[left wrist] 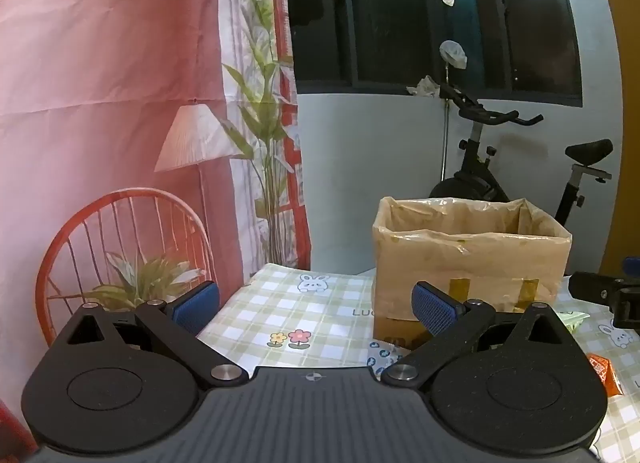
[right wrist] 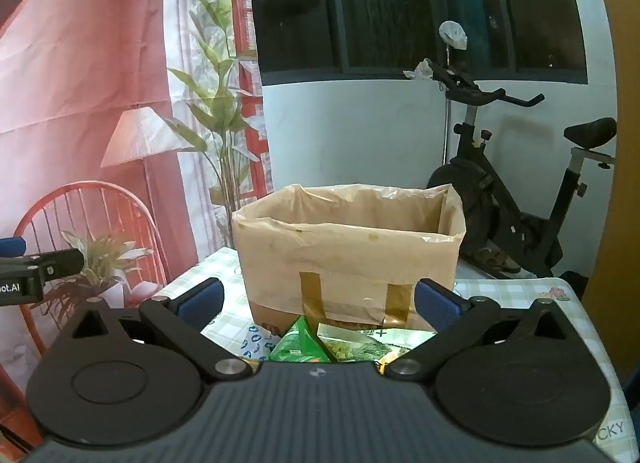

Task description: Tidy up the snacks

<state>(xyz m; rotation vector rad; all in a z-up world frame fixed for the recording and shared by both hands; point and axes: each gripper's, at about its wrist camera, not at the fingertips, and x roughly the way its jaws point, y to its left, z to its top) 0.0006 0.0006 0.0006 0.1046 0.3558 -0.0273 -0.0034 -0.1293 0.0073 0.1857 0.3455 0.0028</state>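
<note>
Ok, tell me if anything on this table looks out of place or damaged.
Nothing looks spilled or broken. The cardboard box stands upright, its plastic liner crumpled over the rim and held by brown tape strips. Snack packets lie loose on the checked tablecloth in front of it, none boxed that I can see.

Room backdrop: printed hanging, dark window, exercise bike.

A pink printed backdrop [left wrist: 100, 83] is hung at the left, on which a lamp, a red chair [left wrist: 120, 255] and tall leafy plants are pictured. A dark window [right wrist: 420, 7] is set above a pale wall [right wrist: 352, 131], with cloth items hung along its top edge. A black exercise bike [right wrist: 516, 191] is stood beneath it. An ochre wall is seen at far right.
</note>
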